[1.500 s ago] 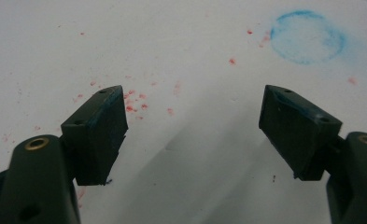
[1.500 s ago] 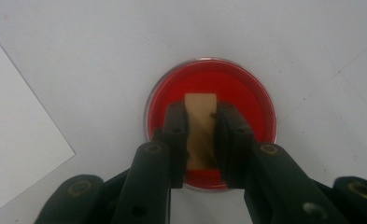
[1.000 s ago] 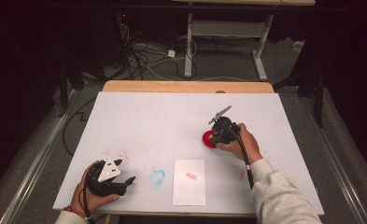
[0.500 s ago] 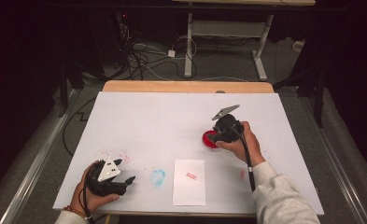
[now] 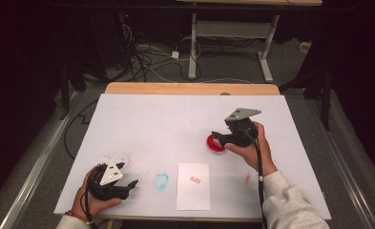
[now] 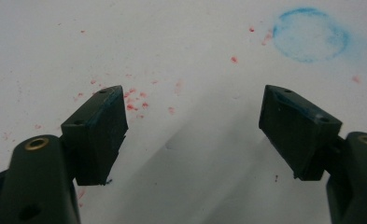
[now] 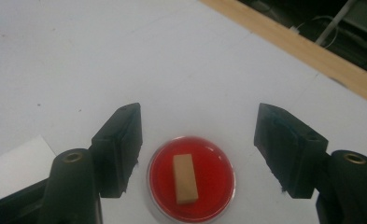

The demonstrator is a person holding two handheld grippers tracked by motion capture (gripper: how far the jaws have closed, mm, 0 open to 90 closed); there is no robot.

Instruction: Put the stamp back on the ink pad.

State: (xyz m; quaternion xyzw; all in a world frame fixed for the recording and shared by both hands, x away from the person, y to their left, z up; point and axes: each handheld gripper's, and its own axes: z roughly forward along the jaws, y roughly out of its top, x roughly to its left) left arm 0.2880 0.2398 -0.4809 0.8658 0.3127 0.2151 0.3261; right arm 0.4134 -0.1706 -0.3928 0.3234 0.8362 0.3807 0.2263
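The right gripper [image 7: 197, 149] hovers just above the red ink pad [image 7: 190, 179], its jaws having just been opening and now standing wide, gripping nothing. A small wooden stamp [image 7: 185, 178] stands in the pad below, between the jaws but untouched. The pad sits right of the table's [image 5: 166, 119] middle, beyond a white sheet [image 5: 193, 186] bearing a red print. The left gripper [image 6: 193, 133] rests at the near left corner, jaws wide and empty, beside a blue smudge [image 6: 310, 34].
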